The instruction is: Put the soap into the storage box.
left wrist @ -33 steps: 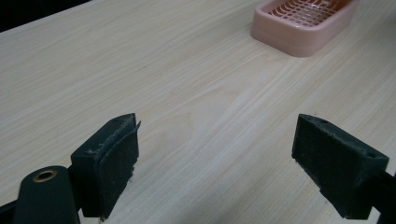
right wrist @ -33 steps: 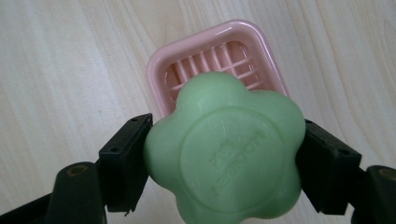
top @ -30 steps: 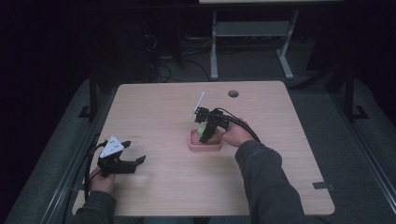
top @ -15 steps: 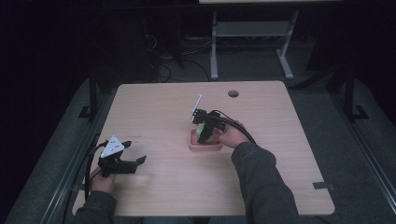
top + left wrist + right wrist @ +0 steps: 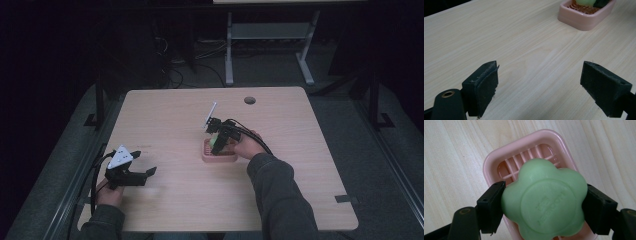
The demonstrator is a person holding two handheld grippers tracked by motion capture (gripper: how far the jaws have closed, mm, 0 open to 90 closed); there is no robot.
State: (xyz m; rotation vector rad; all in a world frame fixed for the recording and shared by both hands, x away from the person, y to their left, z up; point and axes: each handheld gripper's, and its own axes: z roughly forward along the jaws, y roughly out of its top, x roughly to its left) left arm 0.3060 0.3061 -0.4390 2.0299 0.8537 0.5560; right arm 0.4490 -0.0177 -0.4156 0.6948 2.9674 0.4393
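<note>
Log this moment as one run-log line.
right gripper: shut on green flower-shaped soap bar, over pink slatted plastic soap dish | left gripper: open, idle over light wooden table

The table (image 5: 300, 165) lies bare on nearly every side. Its one obstacle is the pink dish (image 5: 218, 155) near the middle, with the right gripper (image 5: 218, 141) and the soap (image 5: 544, 200) above its grid. Open wood separates the dish from the left gripper (image 5: 145, 174). A hole (image 5: 249, 100), seemingly small, sits by the far edge.
</note>
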